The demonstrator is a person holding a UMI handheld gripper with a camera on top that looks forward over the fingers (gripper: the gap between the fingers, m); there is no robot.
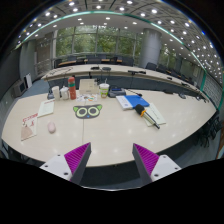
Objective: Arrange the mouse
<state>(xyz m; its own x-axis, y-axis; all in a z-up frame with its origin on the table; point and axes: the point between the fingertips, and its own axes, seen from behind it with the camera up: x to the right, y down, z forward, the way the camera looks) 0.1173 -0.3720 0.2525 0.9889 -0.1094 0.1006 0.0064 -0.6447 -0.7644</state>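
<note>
A small pink rounded object (52,127), which may be the mouse, lies on the pale table (110,130) well ahead of the fingers and to their left. A flat dark and green item with two round marks (87,111) lies further back near the table's middle. My gripper (112,148) is open and empty, held above the table's near edge. Its purple pads (76,156) face each other with a wide gap, and nothing stands between them.
Papers (28,128) lie left of the pink object. Cups (57,92), a red bottle (71,85) and a white cup (104,90) stand at the back. A blue book (133,100) and papers (152,115) lie to the right. Chairs and windows are beyond.
</note>
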